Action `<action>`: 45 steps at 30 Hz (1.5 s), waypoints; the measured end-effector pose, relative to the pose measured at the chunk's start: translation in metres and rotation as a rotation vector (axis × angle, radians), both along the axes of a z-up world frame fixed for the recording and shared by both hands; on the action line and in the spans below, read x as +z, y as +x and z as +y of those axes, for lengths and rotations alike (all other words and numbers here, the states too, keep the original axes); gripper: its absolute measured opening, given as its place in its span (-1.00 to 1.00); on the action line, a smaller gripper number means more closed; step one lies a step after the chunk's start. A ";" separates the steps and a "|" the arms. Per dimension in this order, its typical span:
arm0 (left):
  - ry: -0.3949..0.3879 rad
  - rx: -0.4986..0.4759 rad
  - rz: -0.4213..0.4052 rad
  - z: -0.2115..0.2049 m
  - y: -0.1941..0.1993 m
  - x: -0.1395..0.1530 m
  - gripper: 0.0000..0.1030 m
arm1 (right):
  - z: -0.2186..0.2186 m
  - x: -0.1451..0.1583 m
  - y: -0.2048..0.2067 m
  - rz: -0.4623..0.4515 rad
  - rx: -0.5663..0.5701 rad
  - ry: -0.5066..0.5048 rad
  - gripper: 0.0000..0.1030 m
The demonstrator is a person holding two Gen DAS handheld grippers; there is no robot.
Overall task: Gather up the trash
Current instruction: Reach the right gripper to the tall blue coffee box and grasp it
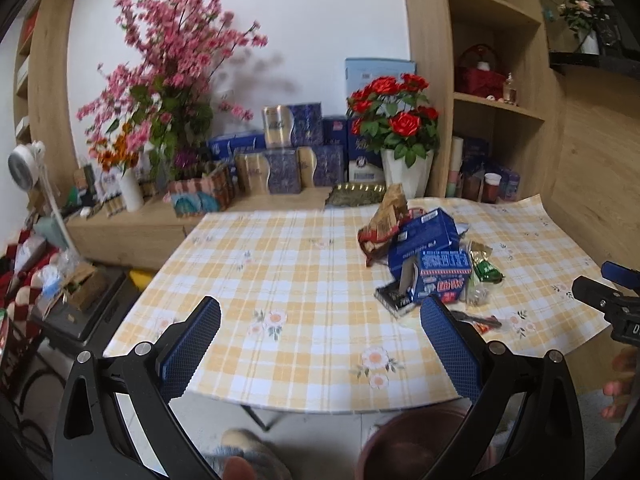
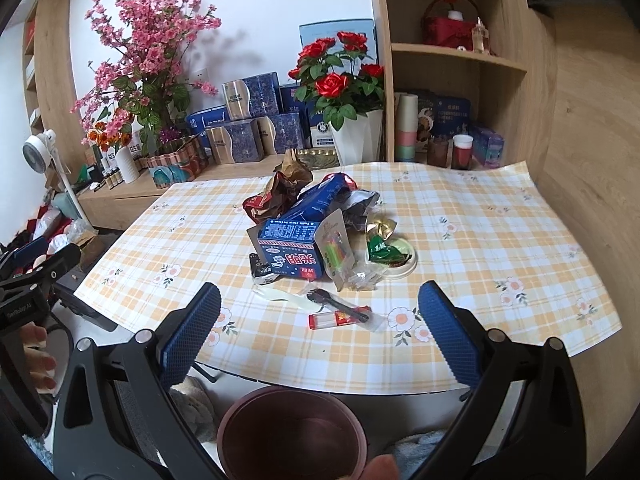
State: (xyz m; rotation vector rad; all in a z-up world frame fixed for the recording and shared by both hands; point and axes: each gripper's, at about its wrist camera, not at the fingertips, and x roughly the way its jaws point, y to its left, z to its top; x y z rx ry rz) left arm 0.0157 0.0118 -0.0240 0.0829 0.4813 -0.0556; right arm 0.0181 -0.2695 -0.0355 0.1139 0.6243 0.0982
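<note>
A pile of trash (image 2: 316,232) lies mid-table on the yellow checked cloth (image 2: 480,248): blue cartons (image 2: 290,250), a crumpled brown-red bag (image 2: 280,192), green wrappers (image 2: 384,250), a packaged black plastic fork (image 2: 340,308). A brown-red bin (image 2: 292,432) stands on the floor under the table's near edge. My right gripper (image 2: 320,332) is open and empty, near the fork. My left gripper (image 1: 320,344) is open and empty, left of the pile (image 1: 424,256). The bin (image 1: 416,440) also shows in the left wrist view.
Behind the table a low wooden shelf holds blue boxes (image 2: 248,124), a pink blossom arrangement (image 2: 148,48) and a white pot of red roses (image 2: 344,96). Shelves with cups (image 2: 406,128) stand at the right. A small fan (image 2: 38,152) and clutter sit at the left.
</note>
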 end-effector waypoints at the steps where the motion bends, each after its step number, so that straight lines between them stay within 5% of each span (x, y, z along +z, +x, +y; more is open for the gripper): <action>1: -0.006 -0.009 -0.009 0.001 0.003 -0.002 0.90 | -0.002 -0.003 0.005 0.011 0.001 0.004 0.89; 7: -0.045 -0.012 0.004 0.012 0.029 -0.010 0.90 | -0.003 -0.008 0.044 0.073 0.051 0.006 0.89; 12: -0.025 0.001 0.101 0.017 0.066 -0.023 0.90 | -0.006 -0.010 0.100 0.129 0.055 -0.073 0.89; 17: -0.076 0.002 0.132 0.030 0.091 -0.035 0.90 | -0.018 -0.028 0.188 0.238 0.120 0.041 0.88; 20: -0.079 0.020 0.132 0.035 0.103 -0.041 0.90 | -0.020 -0.044 0.242 0.318 0.165 0.108 0.46; 29: -0.088 0.025 0.191 0.045 0.127 -0.062 0.90 | -0.014 -0.080 0.329 0.491 0.134 0.237 0.14; 32: -0.086 0.018 0.199 0.044 0.130 -0.066 0.90 | -0.013 -0.092 0.340 0.535 0.106 0.271 -0.11; 36: -0.093 -0.002 0.197 0.046 0.131 -0.066 0.90 | -0.019 -0.097 0.338 0.534 0.095 0.402 -0.48; 45: -0.180 -0.022 0.217 0.045 0.143 -0.062 0.90 | -0.021 -0.038 0.306 0.313 0.124 0.500 -0.62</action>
